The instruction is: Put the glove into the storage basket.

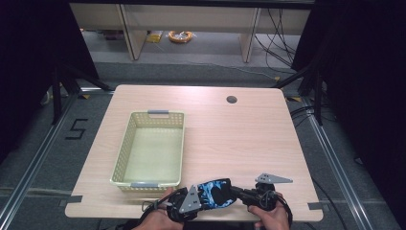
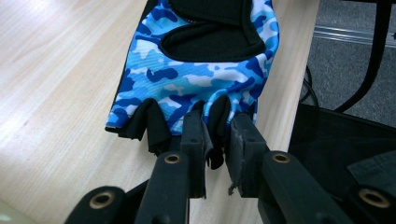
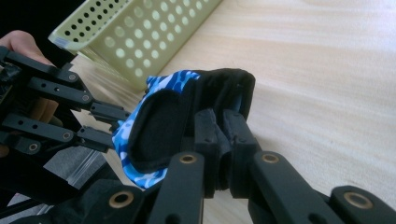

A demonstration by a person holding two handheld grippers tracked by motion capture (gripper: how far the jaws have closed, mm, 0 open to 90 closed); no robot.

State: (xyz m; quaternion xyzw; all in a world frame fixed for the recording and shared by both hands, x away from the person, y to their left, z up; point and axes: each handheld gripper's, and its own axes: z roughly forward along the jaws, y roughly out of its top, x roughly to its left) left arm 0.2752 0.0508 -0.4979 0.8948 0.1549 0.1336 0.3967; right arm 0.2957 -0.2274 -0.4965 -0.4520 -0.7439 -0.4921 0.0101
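Note:
A blue camouflage fingerless glove [image 1: 214, 192] with black trim is stretched between my two grippers at the table's front edge. My left gripper [image 1: 195, 203] is shut on the glove's black finger end [image 2: 215, 122], and the glove [image 2: 196, 70] lies out flat ahead of it over the wood. My right gripper [image 1: 240, 193] is shut on the black wrist cuff of the glove [image 3: 187, 116]. In the right gripper view the left gripper [image 3: 109, 126] holds the far end.
A pale yellow perforated basket [image 1: 125, 148] stands on the table's [image 1: 239, 139] left half, just behind the left hand; its wall [image 3: 140, 32] is close in the right gripper view. A round cable hole [image 1: 231, 99] lies at the back. The table edge drops off beside the glove [image 2: 289, 102].

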